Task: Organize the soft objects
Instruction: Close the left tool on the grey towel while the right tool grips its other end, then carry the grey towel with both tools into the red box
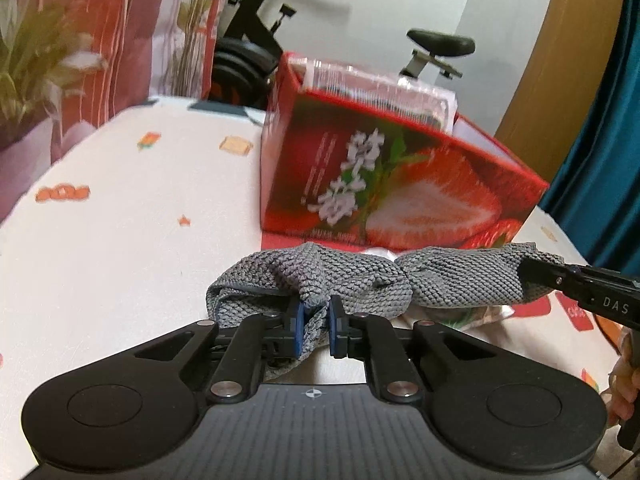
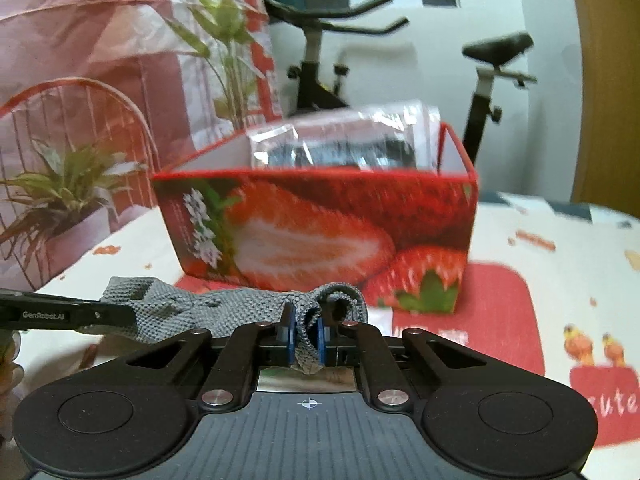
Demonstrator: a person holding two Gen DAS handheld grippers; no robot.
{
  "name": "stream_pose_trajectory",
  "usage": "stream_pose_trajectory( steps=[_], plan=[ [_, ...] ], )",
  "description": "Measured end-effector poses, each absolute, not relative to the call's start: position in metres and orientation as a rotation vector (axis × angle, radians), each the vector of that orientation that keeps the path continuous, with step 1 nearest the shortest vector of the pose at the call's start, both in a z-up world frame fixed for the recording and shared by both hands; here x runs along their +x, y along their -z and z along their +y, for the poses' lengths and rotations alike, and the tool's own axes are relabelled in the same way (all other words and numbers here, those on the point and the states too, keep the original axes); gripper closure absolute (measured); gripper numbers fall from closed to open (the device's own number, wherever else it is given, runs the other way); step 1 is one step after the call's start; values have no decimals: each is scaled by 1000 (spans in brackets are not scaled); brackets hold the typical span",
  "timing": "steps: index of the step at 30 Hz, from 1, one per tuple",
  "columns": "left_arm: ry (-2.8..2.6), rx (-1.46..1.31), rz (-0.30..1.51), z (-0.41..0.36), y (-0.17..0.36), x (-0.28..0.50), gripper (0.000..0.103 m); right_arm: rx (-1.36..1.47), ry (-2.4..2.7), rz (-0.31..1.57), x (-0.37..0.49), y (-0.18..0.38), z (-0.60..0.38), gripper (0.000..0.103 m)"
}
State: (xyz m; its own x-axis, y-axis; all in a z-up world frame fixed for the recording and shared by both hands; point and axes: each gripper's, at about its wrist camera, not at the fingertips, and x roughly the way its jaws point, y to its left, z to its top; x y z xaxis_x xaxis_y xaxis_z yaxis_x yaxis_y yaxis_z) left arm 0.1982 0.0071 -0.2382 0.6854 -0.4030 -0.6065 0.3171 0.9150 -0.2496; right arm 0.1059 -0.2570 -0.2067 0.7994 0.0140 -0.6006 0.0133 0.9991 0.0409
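Observation:
A grey knitted cloth (image 1: 360, 280) is stretched between my two grippers, just above the table in front of a red strawberry-print box (image 1: 400, 184). My left gripper (image 1: 316, 322) is shut on one end of the cloth. My right gripper (image 2: 304, 334) is shut on the other end of the cloth (image 2: 224, 308). The right gripper also shows at the right edge of the left wrist view (image 1: 532, 276), and the left one at the left edge of the right wrist view (image 2: 116, 314). The box (image 2: 320, 232) is open on top and holds clear plastic packets (image 2: 344, 140).
The table (image 1: 120, 240) has a white printed tablecloth. Potted plants (image 2: 64, 188) and a red wire basket (image 2: 80, 120) stand at the table's far left. An exercise bike (image 2: 320, 60) and a wooden door (image 2: 600, 80) are behind the table.

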Motion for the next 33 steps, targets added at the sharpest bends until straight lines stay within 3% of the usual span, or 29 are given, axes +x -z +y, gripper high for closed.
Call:
stream_pose_trajectory(
  steps=[13,21,33],
  plan=[
    [413,-65,462,12,157,189,91,-97,-72,463,118,134,-240,94],
    [457,28,338,-22,107,225,91,-156,-63,449,167,90,-243,94],
    [530,124,444,-89,108,332,91,-194,56,512,263,99,-285,94]
  ],
)
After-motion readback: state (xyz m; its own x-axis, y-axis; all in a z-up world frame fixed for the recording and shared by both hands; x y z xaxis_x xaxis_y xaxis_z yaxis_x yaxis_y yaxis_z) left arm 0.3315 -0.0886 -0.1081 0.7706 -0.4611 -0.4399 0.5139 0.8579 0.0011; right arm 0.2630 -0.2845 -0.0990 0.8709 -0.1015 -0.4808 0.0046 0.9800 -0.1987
